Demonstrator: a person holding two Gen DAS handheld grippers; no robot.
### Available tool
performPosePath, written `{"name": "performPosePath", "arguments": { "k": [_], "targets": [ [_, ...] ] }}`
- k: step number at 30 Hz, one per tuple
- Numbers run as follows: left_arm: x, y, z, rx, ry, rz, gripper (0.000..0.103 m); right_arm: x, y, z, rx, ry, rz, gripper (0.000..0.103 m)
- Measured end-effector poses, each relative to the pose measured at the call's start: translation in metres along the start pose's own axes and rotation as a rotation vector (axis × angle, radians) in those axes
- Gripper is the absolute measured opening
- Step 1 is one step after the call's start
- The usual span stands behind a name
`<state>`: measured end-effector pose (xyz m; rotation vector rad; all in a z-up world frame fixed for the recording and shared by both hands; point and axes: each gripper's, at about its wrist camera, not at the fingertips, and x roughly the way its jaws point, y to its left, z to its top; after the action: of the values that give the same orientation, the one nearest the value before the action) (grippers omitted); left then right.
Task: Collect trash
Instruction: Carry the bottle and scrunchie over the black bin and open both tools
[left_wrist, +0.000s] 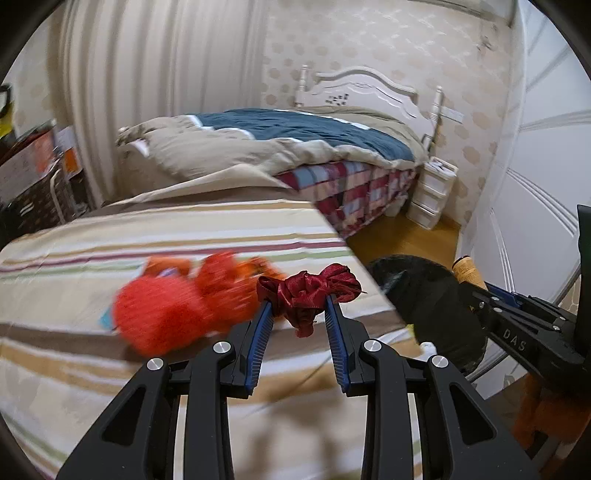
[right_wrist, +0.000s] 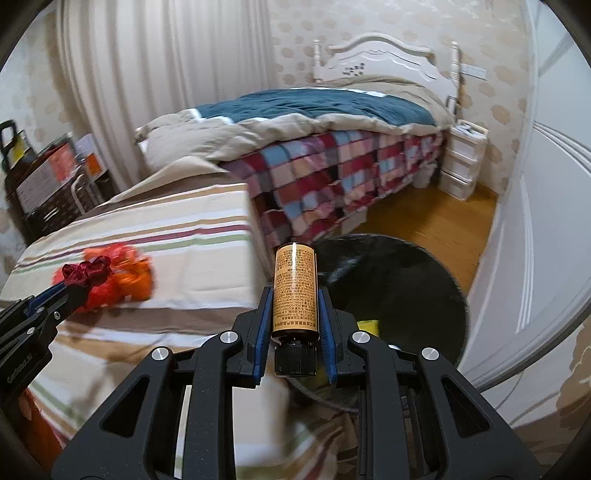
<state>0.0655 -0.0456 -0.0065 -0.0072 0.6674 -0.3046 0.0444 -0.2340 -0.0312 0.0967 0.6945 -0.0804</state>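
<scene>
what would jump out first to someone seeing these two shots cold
Each gripper is full: the left gripper pinches a crumpled dark red ribbon, and the right gripper clamps a small amber bottle, cap toward the camera. Behind the ribbon, a blurred bright orange-red plush toy lies on the striped sheet.

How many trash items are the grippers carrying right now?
2. A dark red ribbon is pinched in the left gripper, over the striped bed. A small bottle is clamped in the right gripper, cap toward the camera.
</scene>
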Motion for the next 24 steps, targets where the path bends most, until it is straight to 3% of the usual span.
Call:
{"name": "performPosePath", "arguments": {
  "k": [13,22,24],
  "targets": [
    [0.080,-0.075,0.019,0.109,0.068,-0.048,0.032,0.044,-0.066,0.004,0.082,0.040,-0.087,0.023],
    [0.106,-0.084,0.019,0.132,0.120,-0.030,0.039,0.067,-0.085,0.002,0.106,0.069,-0.130,0.024],
    [0.108,-0.085,0.018,0.132,0.136,-0.028,0.045,0.069,-0.088,0.001,0.115,0.070,-0.142,0.033]
  ]
}}
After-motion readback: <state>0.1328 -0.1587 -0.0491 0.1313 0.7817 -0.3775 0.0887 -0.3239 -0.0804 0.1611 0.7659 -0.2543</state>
